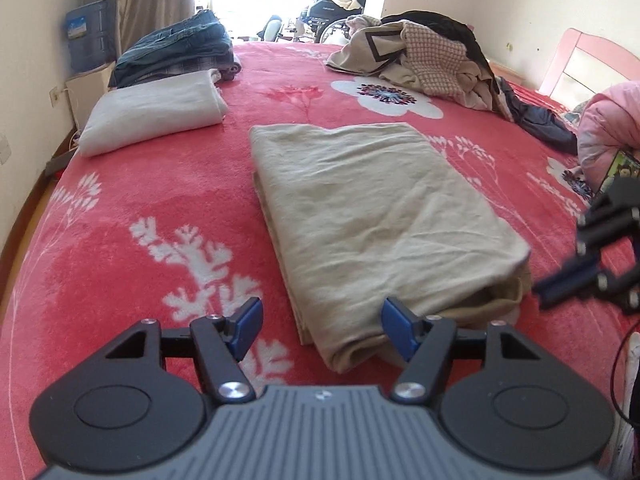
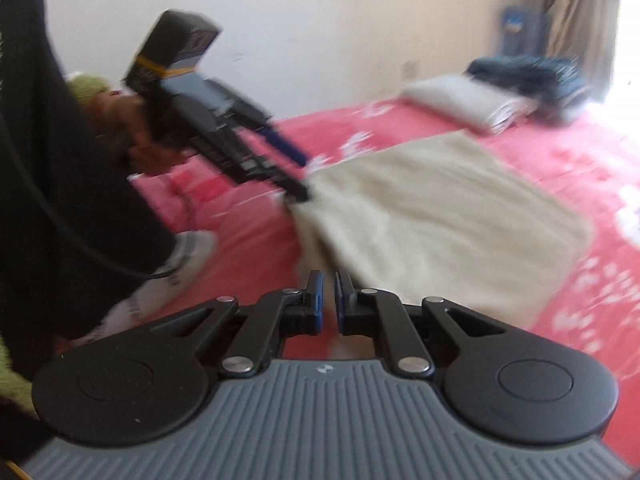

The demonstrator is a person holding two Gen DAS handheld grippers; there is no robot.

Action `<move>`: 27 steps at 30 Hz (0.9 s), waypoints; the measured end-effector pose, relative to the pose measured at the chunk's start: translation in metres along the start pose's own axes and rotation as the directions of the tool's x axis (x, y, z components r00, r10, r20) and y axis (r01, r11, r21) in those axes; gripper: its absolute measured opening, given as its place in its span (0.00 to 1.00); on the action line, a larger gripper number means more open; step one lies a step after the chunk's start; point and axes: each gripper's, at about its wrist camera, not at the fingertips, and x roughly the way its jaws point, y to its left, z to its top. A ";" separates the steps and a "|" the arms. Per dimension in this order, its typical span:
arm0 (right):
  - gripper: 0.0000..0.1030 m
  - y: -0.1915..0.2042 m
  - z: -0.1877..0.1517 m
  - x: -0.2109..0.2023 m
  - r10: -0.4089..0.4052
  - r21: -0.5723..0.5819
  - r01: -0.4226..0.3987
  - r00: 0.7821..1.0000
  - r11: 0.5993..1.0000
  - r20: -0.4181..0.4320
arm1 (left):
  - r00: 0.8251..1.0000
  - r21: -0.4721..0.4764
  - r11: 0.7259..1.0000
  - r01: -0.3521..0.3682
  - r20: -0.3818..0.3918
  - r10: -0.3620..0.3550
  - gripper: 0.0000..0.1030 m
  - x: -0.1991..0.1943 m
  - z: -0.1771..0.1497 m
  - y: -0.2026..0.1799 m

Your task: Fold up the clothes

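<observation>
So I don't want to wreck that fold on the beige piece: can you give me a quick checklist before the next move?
1. Left tool open: ok, fingers wide apart.
2. Left tool lined up on the beige garment: ok, its near folded corner lies between the fingers.
3. Right tool open: not ok, only a narrow gap shows.
4. Right tool free of cloth: cannot tell, the view is blurred.
5. Garment flat on the red blanket: ok, with slight wrinkles.
6. Room beside the white folded piece: ok, it lies apart.
</observation>
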 end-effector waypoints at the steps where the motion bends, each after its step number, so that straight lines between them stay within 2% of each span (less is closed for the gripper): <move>1: 0.06 0.003 -0.002 0.004 0.015 0.009 -0.015 1.000 1.000 -0.011 | 1.000 0.006 1.000 -0.004 0.000 0.004 0.66 0.000 0.000 -0.001; 5: 0.07 0.015 -0.011 0.027 -0.003 0.010 0.004 0.997 1.000 -0.079 | 0.999 0.061 0.998 -0.028 0.020 0.027 0.66 -0.002 0.004 -0.010; 8: 0.07 0.018 -0.014 0.030 0.006 0.040 -0.003 0.997 0.999 -0.075 | 0.999 0.151 0.988 -0.011 0.050 0.003 0.67 -0.006 0.011 -0.026; 11: 0.07 0.017 -0.016 0.024 -0.010 0.069 0.014 0.998 0.998 -0.060 | 0.998 0.260 0.965 0.022 0.055 -0.037 0.68 -0.002 0.017 -0.047; 15: 0.07 0.014 -0.023 0.013 -0.043 0.104 0.049 0.997 0.993 -0.059 | 0.996 0.422 0.903 0.081 0.010 -0.094 0.68 0.013 0.019 -0.076; 19: 0.07 0.010 -0.031 0.005 -0.073 0.139 0.081 0.996 0.987 -0.059 | 0.998 0.555 0.829 0.067 -0.023 -0.065 0.67 0.028 0.016 -0.097; 24: 0.07 0.008 -0.036 0.001 -0.087 0.169 0.093 0.995 0.981 -0.043 | 0.995 0.659 0.746 0.100 -0.056 -0.084 0.67 0.030 0.016 -0.109; 26: 0.07 0.007 -0.038 0.000 -0.091 0.180 0.096 0.995 0.979 -0.036 | 0.996 0.702 0.706 0.092 -0.057 -0.073 0.67 0.030 0.014 -0.114; 27: 0.07 0.006 -0.039 0.000 -0.093 0.185 0.098 0.995 0.978 -0.033 | 0.997 0.715 0.695 0.075 -0.050 -0.056 0.67 0.033 0.014 -0.116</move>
